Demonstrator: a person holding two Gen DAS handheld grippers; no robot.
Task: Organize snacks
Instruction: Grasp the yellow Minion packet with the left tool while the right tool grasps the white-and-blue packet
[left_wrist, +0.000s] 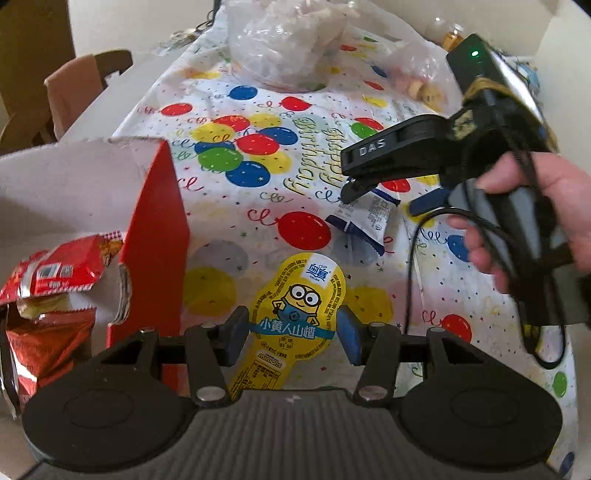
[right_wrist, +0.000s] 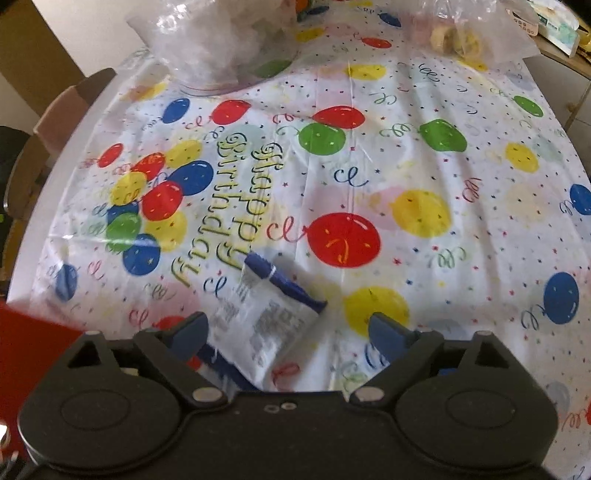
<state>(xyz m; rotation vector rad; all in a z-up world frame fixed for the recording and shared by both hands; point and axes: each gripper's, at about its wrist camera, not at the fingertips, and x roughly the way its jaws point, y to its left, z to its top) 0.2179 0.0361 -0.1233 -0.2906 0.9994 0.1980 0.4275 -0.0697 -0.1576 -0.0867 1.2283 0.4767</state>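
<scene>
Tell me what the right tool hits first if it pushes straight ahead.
Likely the blue-and-white snack packet lying between its open fingers on the balloon tablecloth; the right tool already straddles it, though depth is unclear.

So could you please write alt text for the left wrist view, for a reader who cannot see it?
The left gripper closes on a yellow Minions snack pack above a balloon-print tablecloth. To its left stands a red box holding red snack bags. The right gripper reaches toward a blue-and-white packet.
</scene>
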